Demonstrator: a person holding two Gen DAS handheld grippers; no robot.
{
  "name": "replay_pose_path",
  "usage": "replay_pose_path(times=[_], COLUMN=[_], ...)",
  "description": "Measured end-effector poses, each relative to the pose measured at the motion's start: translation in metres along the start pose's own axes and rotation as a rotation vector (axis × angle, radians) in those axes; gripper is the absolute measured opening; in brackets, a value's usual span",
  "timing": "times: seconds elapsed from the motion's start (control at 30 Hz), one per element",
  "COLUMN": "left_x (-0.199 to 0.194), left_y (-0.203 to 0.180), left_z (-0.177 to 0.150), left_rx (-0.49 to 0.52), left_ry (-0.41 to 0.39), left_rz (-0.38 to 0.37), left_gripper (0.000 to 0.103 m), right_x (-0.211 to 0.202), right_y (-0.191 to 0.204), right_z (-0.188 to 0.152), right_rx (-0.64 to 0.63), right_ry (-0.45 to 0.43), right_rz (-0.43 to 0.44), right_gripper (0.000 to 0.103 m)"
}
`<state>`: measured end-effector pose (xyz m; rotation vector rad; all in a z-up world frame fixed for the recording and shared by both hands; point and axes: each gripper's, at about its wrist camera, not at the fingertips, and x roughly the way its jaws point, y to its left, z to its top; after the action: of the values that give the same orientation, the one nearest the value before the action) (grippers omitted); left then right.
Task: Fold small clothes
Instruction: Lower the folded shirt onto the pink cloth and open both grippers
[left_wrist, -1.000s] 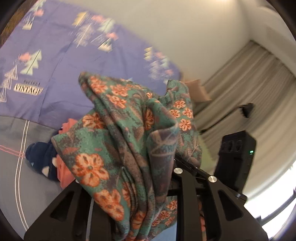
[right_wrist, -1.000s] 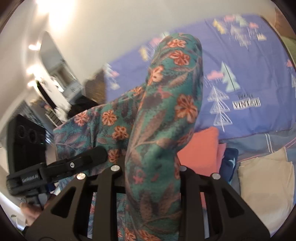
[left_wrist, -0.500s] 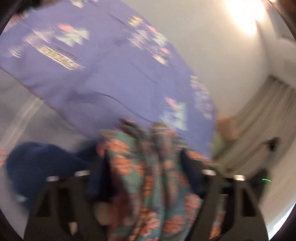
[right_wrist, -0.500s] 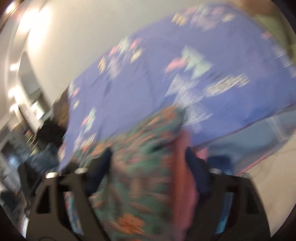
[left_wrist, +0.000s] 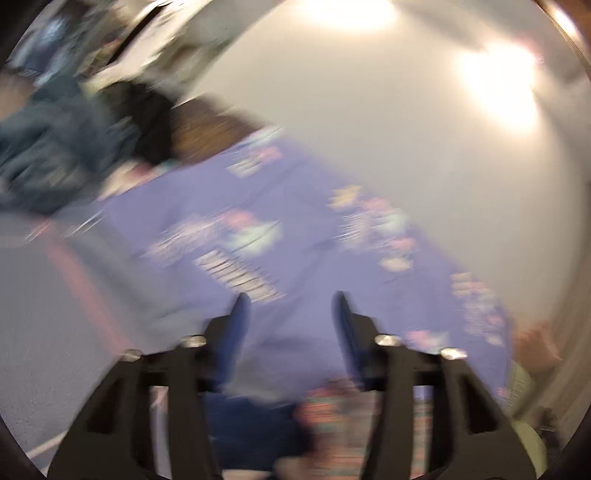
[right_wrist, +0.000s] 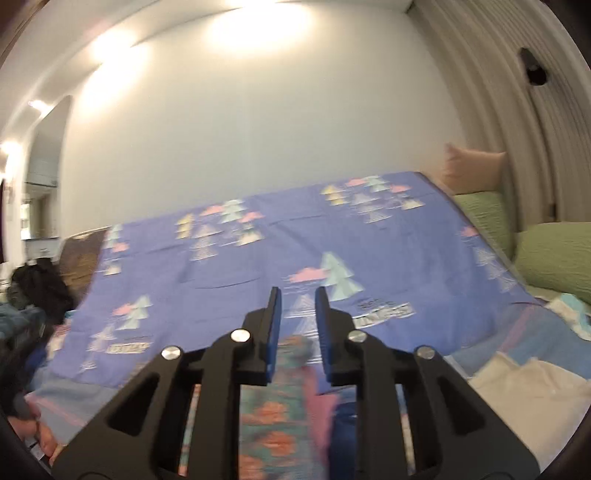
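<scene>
The teal floral garment (right_wrist: 273, 410) lies on the bed under my right gripper (right_wrist: 298, 293), next to a pink garment (right_wrist: 321, 402) and a navy one (right_wrist: 343, 417). The right jaws are closing to a narrow gap. Only the bedspread shows between the tips, and the pads do not press the cloth. The left wrist view is heavily blurred. There the floral garment (left_wrist: 332, 417) and the navy garment (left_wrist: 251, 424) sit low, beneath my left gripper (left_wrist: 290, 301). The left jaws stand apart and are closing, with nothing between them.
A purple bedspread (right_wrist: 258, 266) with tree prints covers the bed up to a white wall. Green pillows (right_wrist: 554, 254) and a peach pillow (right_wrist: 472, 166) lie at the right by the curtains. A folded cream cloth (right_wrist: 524, 391) rests at the lower right. Dark clutter (right_wrist: 33, 284) sits at the left.
Both grippers let go of the floral garment they held up. They dropped and tipped level over the bed, opened wide and are narrowing again. The garment now lies beneath them.
</scene>
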<state>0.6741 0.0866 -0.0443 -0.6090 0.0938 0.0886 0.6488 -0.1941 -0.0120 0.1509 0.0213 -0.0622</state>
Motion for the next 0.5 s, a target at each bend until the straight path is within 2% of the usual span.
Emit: replay_pose_path(times=[0.03,0.07,0.13,0.17,0.2,0.23,0.27,0.3,0.33,0.37,0.4,0.43,0.47,0.5], left_x=[-0.005,-0.004,0.005,0.014,0.028,0.044,0.054,0.061,0.063,0.058,0.06,0.064,0.071,0.074], left_y=[-0.019,-0.033,-0.048,-0.053,-0.057,-0.056,-0.053,-0.045,-0.038,-0.031,-0.025,-0.019,-0.004,0.008], left_z=[0.001,-0.004,-0.027,-0.039,-0.056,-0.073,-0.082,-0.08,-0.074,-0.068,-0.066,-0.066,-0.065,-0.063], left_rx=[0.049,0.073,0.099,0.129,0.187,0.248,0.246,0.198,0.158,0.171,0.169,0.152,0.099,0.037], left_ry=[0.025,0.064,0.167,0.224,0.307,0.382,0.43,0.469,0.46,0.419,0.417,0.428,0.446,0.463], left_rz=[-0.105,-0.179,-0.26,-0.266,-0.24,-0.192,-0.175,-0.184,-0.208,-0.176,-0.135,-0.081,-0.013,-0.011], left_gripper=[0.036,0.035,0.035,0.035,0.035,0.035,0.035,0.035,0.035,0.035,0.035,0.045,0.063,0.065], right_x=[0.005,0.011,0.026,0.031,0.046,0.05,0.053,0.055,0.056,0.054,0.056,0.057,0.055,0.057], right_y=[0.0,-0.001,-0.001,0.001,-0.001,0.0,-0.002,0.0,0.0,0.0,0.001,0.003,0.001,0.001], right_z=[-0.002,-0.005,-0.016,-0.021,-0.032,-0.039,-0.044,-0.044,-0.043,-0.043,-0.044,-0.045,-0.046,-0.046], right_rx=[0.033,0.069,0.104,0.098,0.088,0.086,0.06,0.04,0.032,0.036,0.035,0.026,0.022,0.022], right_ry=[0.046,0.097,0.196,0.239,0.317,0.336,0.333,0.344,0.347,0.336,0.337,0.336,0.332,0.331], right_rz=[0.042,0.077,0.123,0.126,0.115,0.114,0.113,0.113,0.115,0.119,0.118,0.109,0.106,0.114], right_gripper=[0.012,0.012,0.012,0.012,0.012,0.012,0.01,0.01,0.01,0.01,0.01,0.01,0.01,0.01])
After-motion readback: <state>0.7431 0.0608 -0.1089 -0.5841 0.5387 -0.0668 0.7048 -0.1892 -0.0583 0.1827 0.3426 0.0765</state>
